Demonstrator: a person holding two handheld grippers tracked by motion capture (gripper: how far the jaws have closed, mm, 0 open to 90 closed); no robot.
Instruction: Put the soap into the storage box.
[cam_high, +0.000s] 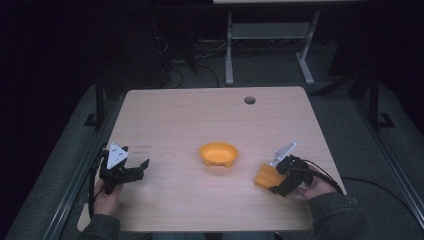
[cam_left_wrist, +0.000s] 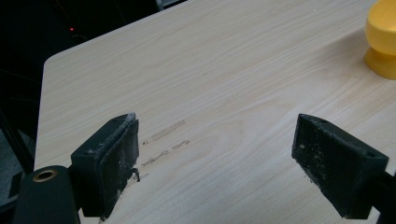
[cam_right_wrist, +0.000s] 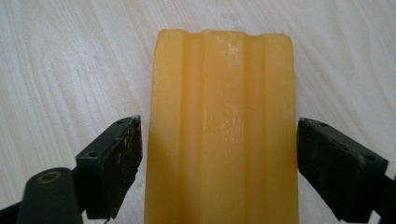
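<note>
i had the orange block lying flat on the table near its right front edge, and i brought my right tongs down over it lengthwise so that its ridged top ran straight out between the jaws. that lined the block's two long sides up with the pads, which seemed the surest way to pinch it without it twisting. in the right gripper view the jaws stood wide, one on each side of the block, with a thin strip of table showing between each pad and the block; they were not yet gripping it, and i could not tell for certain whether either pad brushed it.

the orange bowl sat near the middle of the table, well apart from the block and to its left, open side up, a likely place for the block to go.

my left tongs hovered low near the left front edge of the table, jaws spread wide with nothing between them but bare wood, pointed toward the bowl. i judged it was kept back there to stay clear of the right side's work.
</note>
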